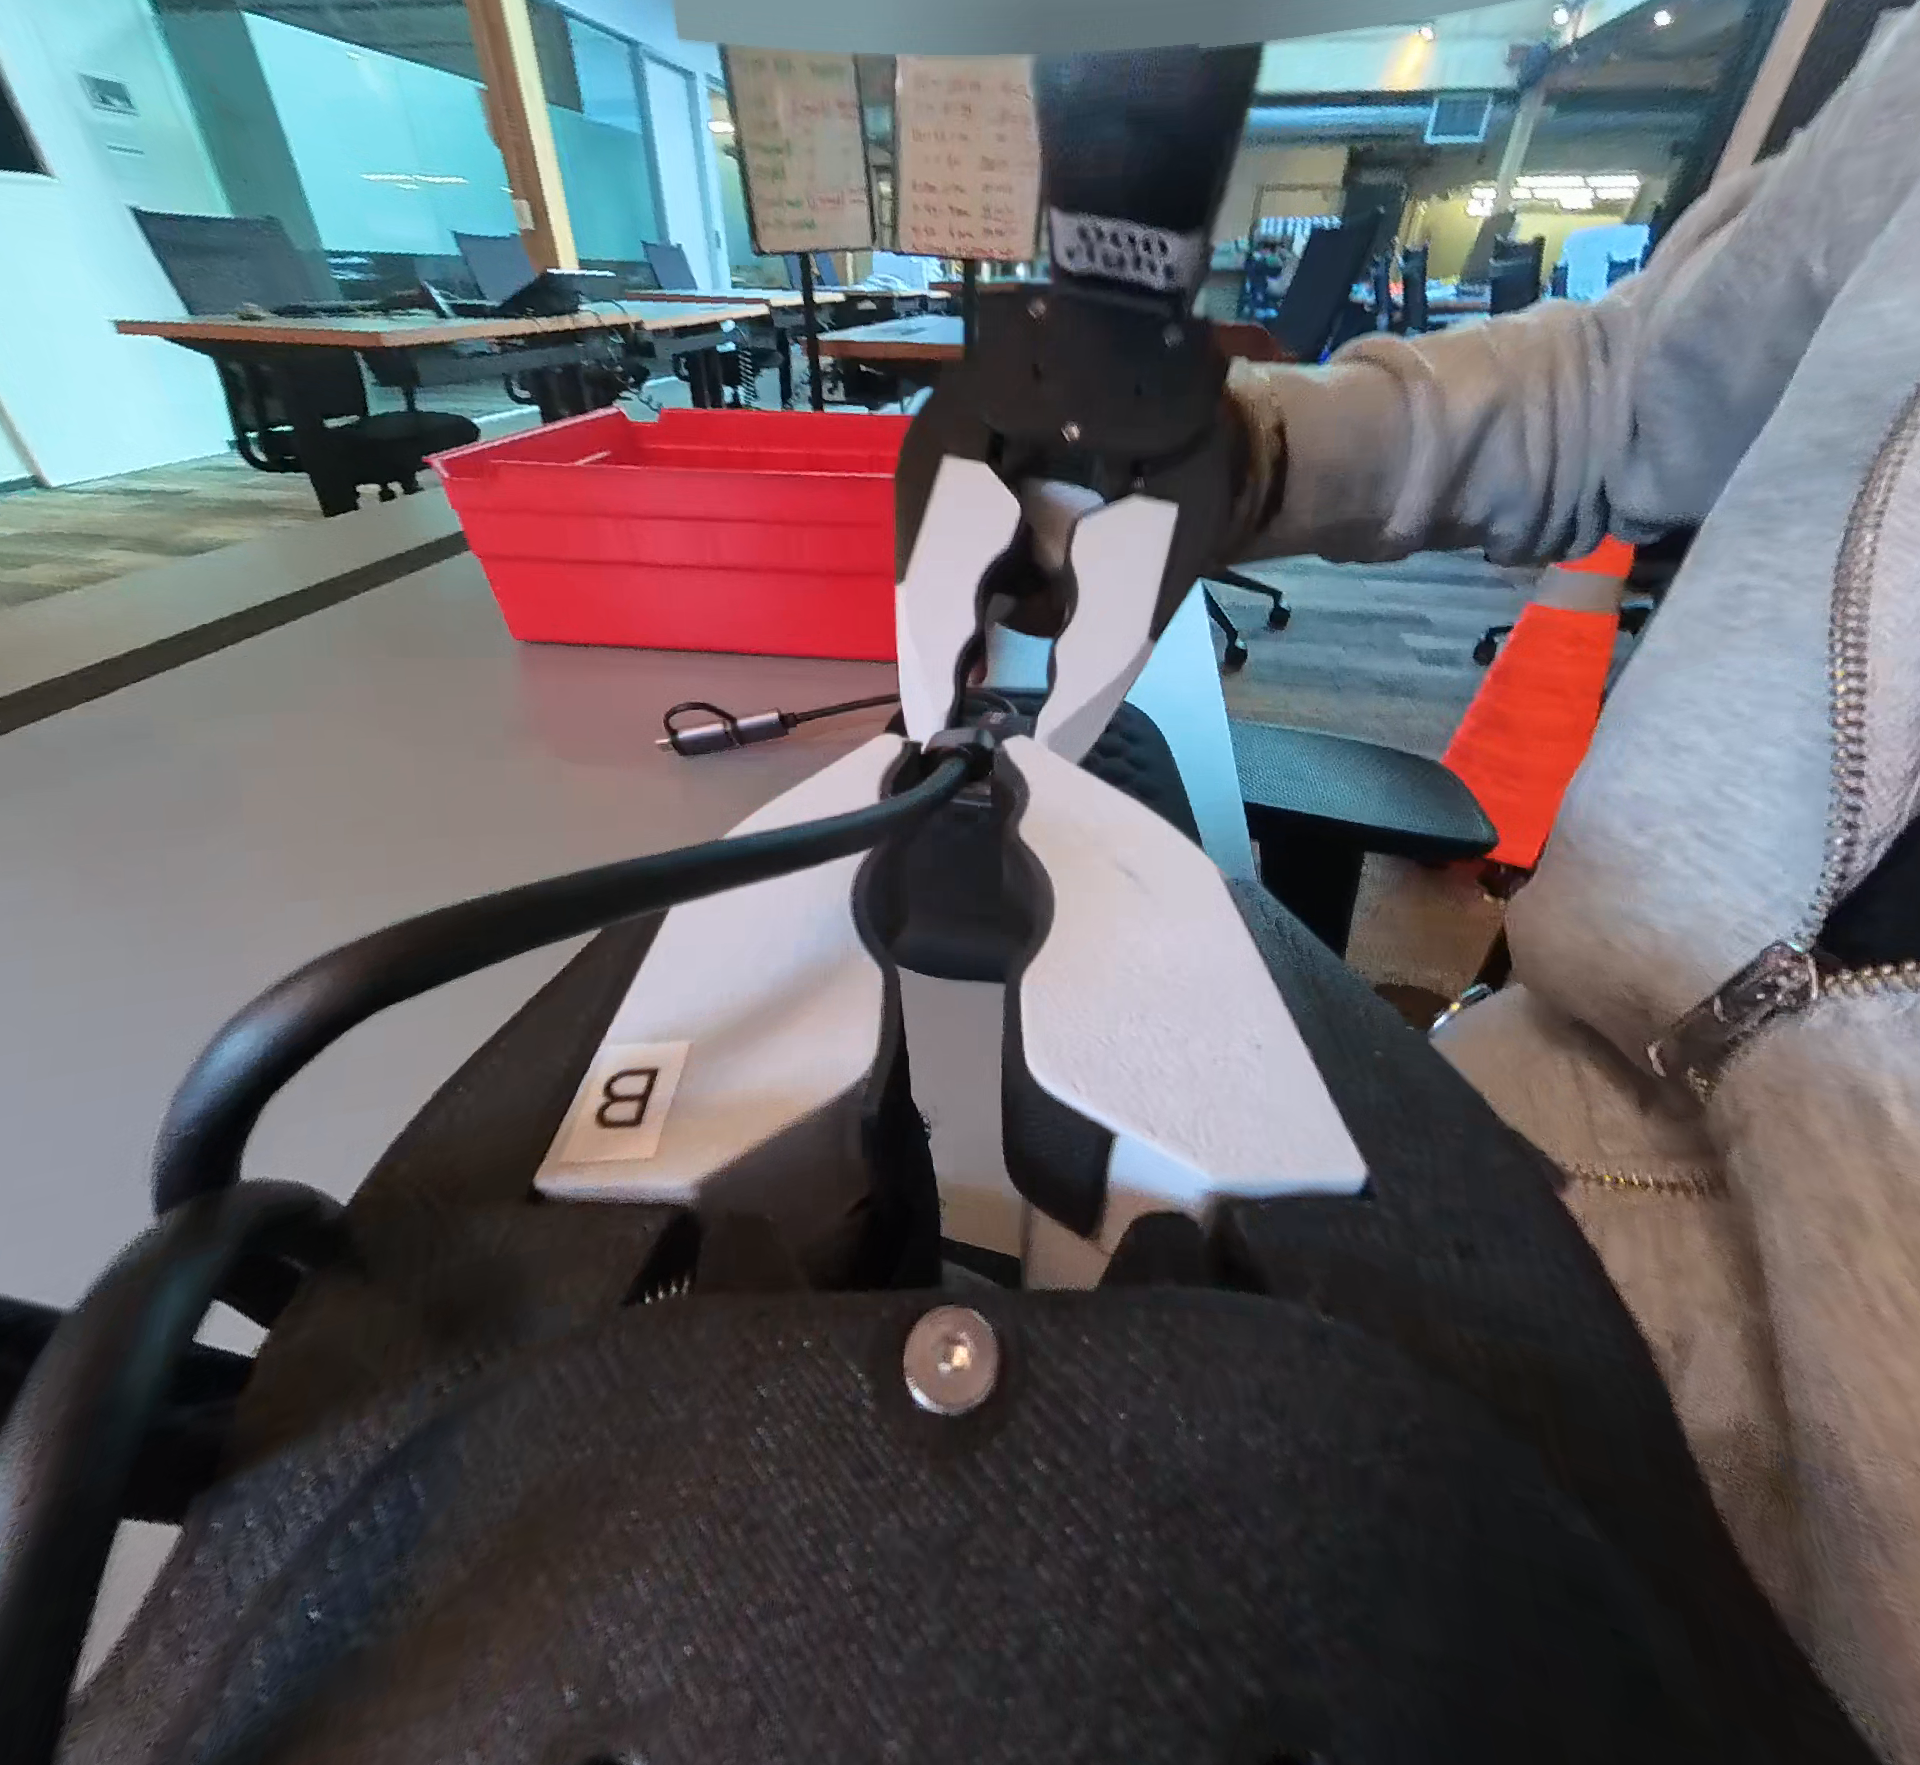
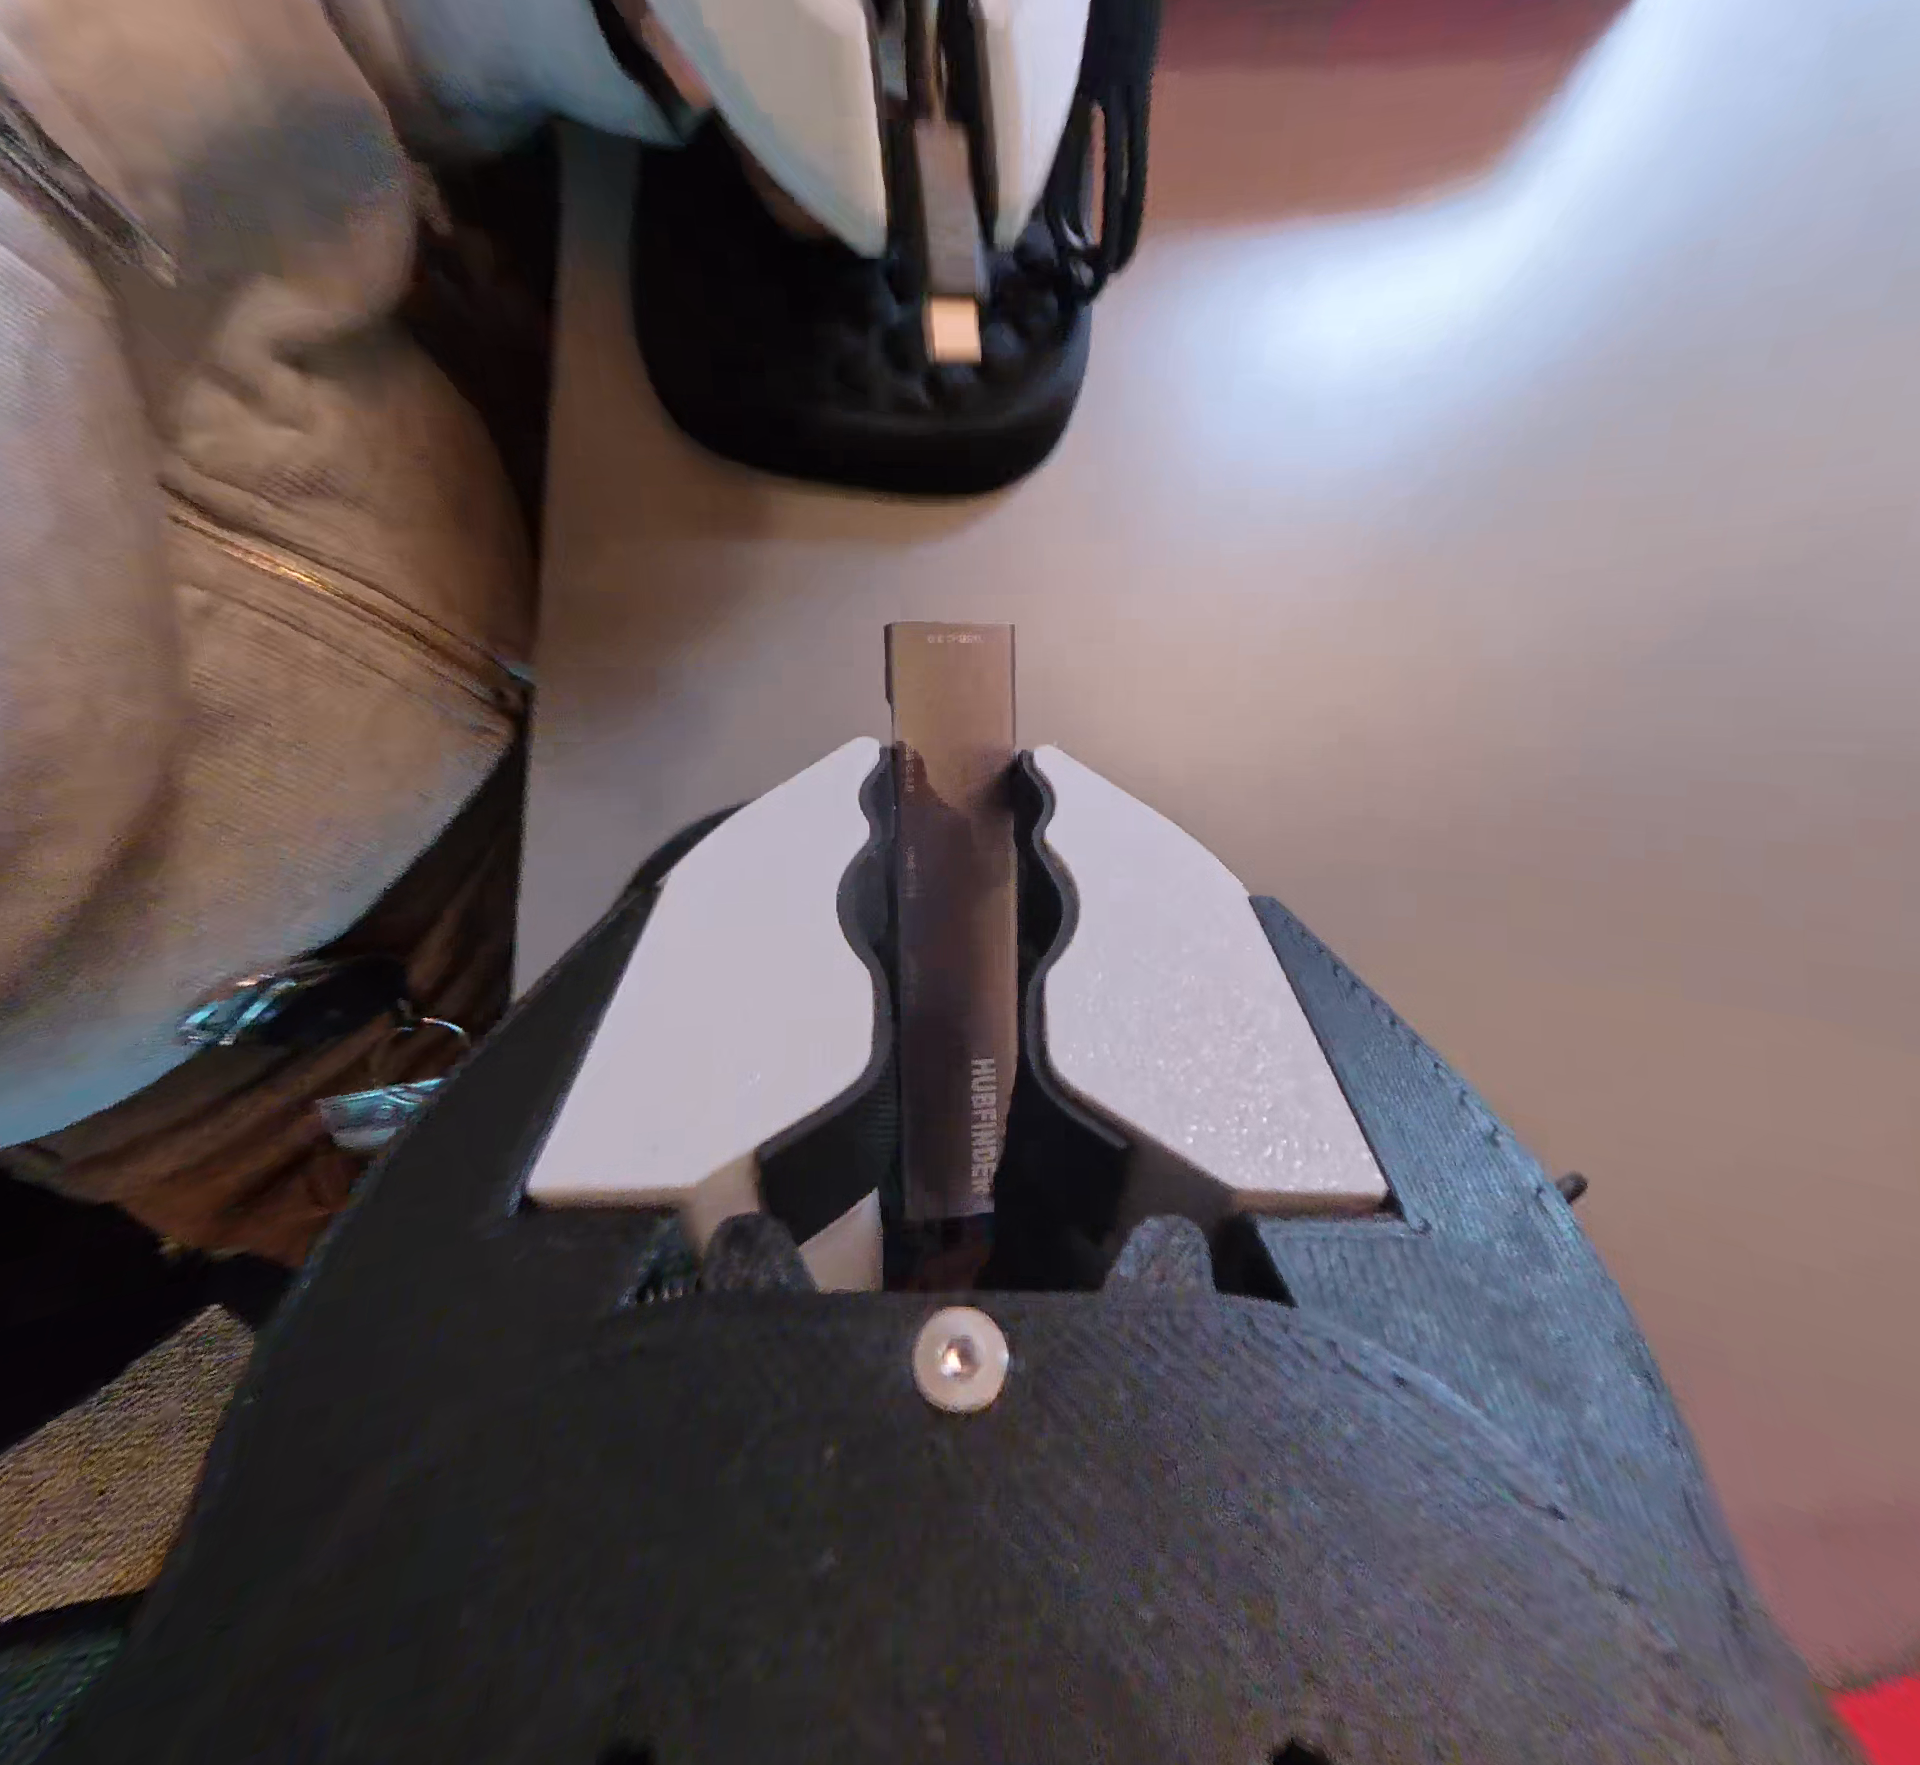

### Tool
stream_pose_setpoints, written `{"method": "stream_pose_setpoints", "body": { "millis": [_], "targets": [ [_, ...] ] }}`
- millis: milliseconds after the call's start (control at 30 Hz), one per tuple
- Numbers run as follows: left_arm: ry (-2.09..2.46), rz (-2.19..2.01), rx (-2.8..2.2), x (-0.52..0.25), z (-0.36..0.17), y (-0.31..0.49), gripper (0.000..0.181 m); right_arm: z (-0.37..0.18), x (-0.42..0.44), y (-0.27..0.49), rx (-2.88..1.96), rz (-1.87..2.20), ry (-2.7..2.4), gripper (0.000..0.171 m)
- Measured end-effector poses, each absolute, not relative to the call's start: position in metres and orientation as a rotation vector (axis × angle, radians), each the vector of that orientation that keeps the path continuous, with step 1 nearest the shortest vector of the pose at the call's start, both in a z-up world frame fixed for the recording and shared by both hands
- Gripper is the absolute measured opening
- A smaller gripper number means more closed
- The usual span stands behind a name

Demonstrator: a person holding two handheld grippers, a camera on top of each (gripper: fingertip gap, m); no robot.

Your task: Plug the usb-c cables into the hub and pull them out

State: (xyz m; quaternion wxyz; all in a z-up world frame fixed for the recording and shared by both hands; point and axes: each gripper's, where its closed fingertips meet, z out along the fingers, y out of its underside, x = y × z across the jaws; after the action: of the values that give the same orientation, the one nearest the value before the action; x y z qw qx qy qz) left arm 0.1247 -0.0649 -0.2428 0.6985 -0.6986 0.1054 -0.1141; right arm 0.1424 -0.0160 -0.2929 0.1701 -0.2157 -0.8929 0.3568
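Observation:
My right gripper [image 2: 951, 754] is shut on a slim dark grey hub [image 2: 951, 697], whose free end sticks out past the fingertips. My left gripper [image 1: 961, 757] is shut on the plug of a thick black USB-C cable [image 1: 520, 915]. In the right wrist view the left gripper [image 2: 940, 261] points its metal plug tip [image 2: 951, 328] straight at the hub's end, with a clear gap between them. In the left wrist view the right gripper [image 1: 992, 713] faces mine, tip to tip. A second cable with grey plugs [image 1: 717, 728] lies on the table.
A red bin [image 1: 675, 552] stands at the back of the grey table [image 1: 312, 832]. A black chair armrest [image 2: 862, 427] sits under the plug. A person's grey zipped jacket [image 1: 1714, 884] is close on the right. An orange cone [image 1: 1538, 707] stands behind. The tips of one gripper are about 8 centimeters away from the tips of the other.

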Motion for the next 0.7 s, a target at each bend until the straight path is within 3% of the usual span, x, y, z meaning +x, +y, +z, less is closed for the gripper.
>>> {"method": "stream_pose_setpoints", "body": {
  "millis": [700],
  "targets": [
    [0.352, -0.224, -1.538, 0.139, -0.244, -0.068, 0.014, -0.264, 0.142, -0.050, -0.499, 1.259, -2.584, 0.022]
  ]
}}
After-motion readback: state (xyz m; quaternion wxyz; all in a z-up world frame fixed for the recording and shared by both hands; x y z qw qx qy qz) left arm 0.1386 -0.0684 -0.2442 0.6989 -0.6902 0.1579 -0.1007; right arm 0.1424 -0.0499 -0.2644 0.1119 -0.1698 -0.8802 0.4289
